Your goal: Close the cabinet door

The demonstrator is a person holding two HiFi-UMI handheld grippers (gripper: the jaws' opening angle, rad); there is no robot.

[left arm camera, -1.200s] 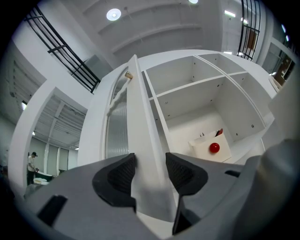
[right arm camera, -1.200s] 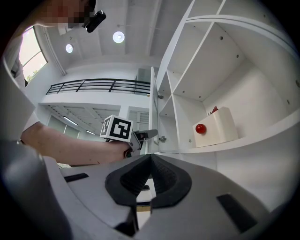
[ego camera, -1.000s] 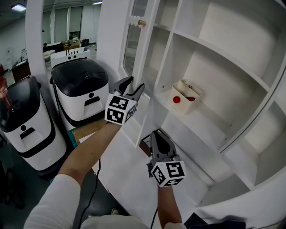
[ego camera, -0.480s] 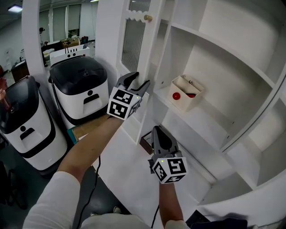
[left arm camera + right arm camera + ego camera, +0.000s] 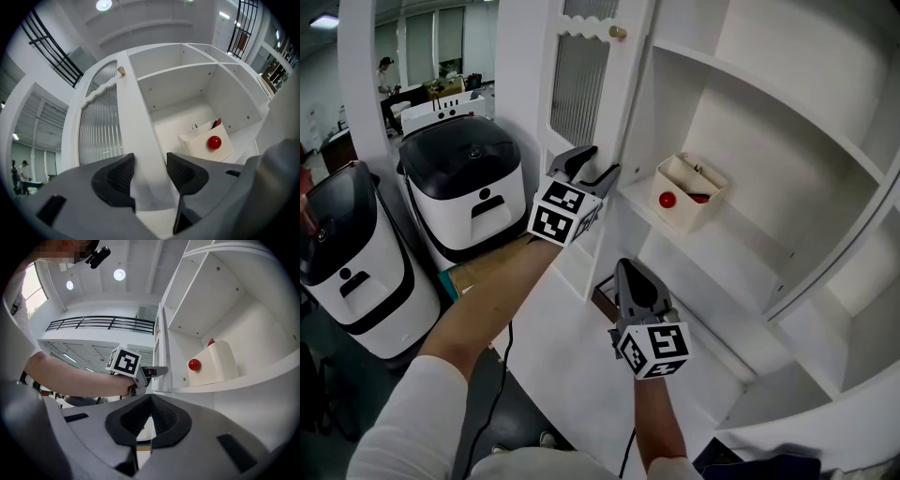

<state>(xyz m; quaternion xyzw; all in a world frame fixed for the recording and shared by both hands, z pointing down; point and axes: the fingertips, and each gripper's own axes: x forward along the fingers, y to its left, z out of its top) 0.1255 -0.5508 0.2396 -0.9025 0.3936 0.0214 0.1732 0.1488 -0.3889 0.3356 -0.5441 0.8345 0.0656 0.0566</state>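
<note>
The white cabinet door with a ribbed glass pane and a small brass knob stands partly open at the cabinet's left. My left gripper is at the door's free edge below the pane. In the left gripper view the door's white stile runs between the two pads and fills the gap, so my left gripper is shut on it. My right gripper hangs lower, in front of the bottom shelf, shut with nothing in it; its pads meet.
A white box holding a red ball sits on the middle shelf just inside the door. Two black-and-white machines stand on the floor to the left. A person stands far back.
The door has swung toward the cabinet with my left gripper on its edge; more of the ribbed pane now faces me. My right gripper has barely shifted.
</note>
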